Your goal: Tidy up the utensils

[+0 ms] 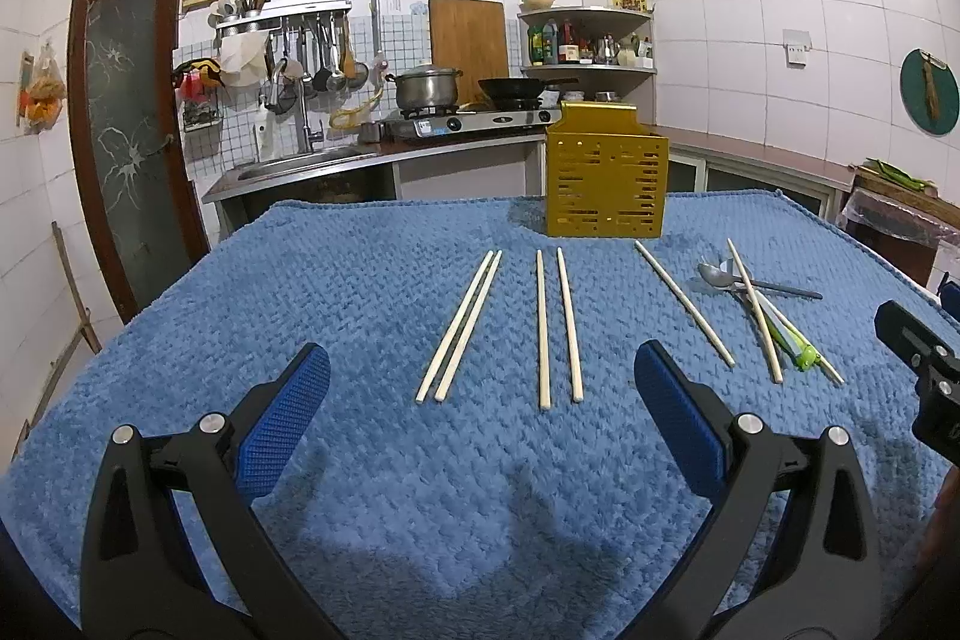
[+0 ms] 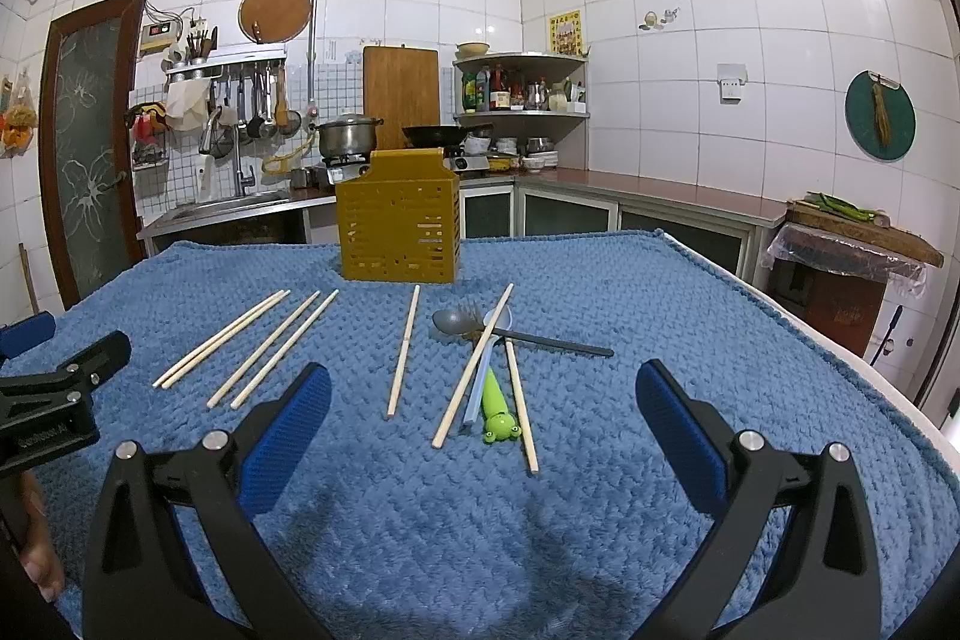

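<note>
Two tools are hovering low over the bench [image 1: 360, 244], which is wearing a blue textured cloth. Left tool [image 1: 482, 370] is standing with its jaws spread wide and gripping nothing; right tool [image 2: 483, 391] is likewise spread wide and carrying nothing.

Seen from the left wrist view, a touching pair of chopsticks [image 1: 459, 327] is lying at 12 o'clock from the left tool, slanting toward 1 o'clock. A second pair [image 1: 558, 325], sticks slightly apart, is lying just beside it at 1 o'clock. A single chopstick [image 1: 684, 304] is lying further toward 2 o'clock.

Seen from the right wrist view, a mixed pile is lying at 12 o'clock from the right tool: a grey spoon [image 2: 456, 322] with a dark handle, a fork [image 2: 474, 311] partly hidden beneath it, a green frog-headed utensil [image 2: 498, 409], and two crossed chopsticks [image 2: 474, 370] resting on and beside them.

A yellow perforated utensil holder [image 2: 399, 232] is standing upright at the far side of the bench, at 11 o'clock from the right tool, well apart from all utensils.
</note>
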